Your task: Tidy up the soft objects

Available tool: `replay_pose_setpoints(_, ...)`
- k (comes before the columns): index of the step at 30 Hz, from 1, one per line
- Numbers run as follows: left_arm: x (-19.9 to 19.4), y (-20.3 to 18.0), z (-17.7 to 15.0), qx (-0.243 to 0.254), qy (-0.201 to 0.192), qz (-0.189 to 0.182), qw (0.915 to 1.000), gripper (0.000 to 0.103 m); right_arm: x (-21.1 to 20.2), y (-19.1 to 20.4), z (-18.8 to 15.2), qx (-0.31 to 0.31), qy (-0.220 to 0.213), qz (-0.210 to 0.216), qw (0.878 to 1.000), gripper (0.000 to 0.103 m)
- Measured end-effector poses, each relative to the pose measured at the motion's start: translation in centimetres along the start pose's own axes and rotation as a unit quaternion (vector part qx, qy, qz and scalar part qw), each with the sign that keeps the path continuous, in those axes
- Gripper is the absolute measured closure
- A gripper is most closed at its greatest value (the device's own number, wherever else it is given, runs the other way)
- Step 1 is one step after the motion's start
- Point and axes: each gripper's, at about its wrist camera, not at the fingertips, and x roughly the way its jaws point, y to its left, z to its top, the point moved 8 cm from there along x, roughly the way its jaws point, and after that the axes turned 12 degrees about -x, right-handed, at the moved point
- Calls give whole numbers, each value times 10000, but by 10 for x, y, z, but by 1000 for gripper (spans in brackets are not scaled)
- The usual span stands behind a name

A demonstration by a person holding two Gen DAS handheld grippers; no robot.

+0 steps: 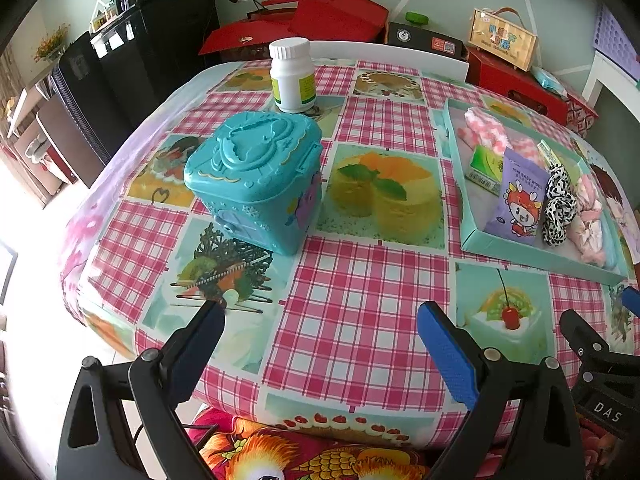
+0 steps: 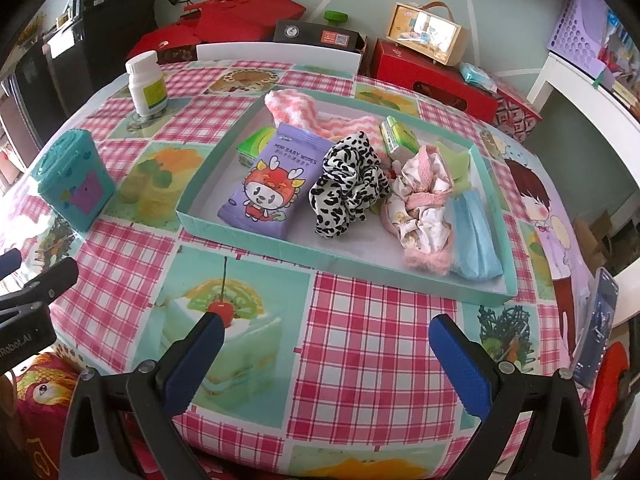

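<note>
Checked tablecloth [image 2: 360,340] is bare near both grippers, left gripper [image 1: 320,320] and right gripper [image 2: 326,330], held spread and empty; tray [image 2: 248,236] seems sorted, so nothing is left to be grasped.

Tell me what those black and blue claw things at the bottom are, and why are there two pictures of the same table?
Those claws are grippers, like big tongs. A person holds one in each hand, and each has a little camera that looks out along its two fingers. That is why there are two pictures: one from the left gripper and one from the right gripper. Both are open and hold nothing.

On the checked tablecloth sits a shallow teal tray. In it lie soft things: a purple pack of baby wipes, a black-and-white spotted scrunchie, a pink-and-white fuzzy cloth, a pink bundle of fabric and a blue folded piece. Outside the tray stand a teal toy box and a white bottle.
</note>
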Motion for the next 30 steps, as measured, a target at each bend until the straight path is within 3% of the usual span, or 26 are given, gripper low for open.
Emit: replay_pose_setpoints(30, -2, -1, 1, 81, -84, 36, 9999, 6, 0, 2, 0, -60, -1, -29, 10000, 0)
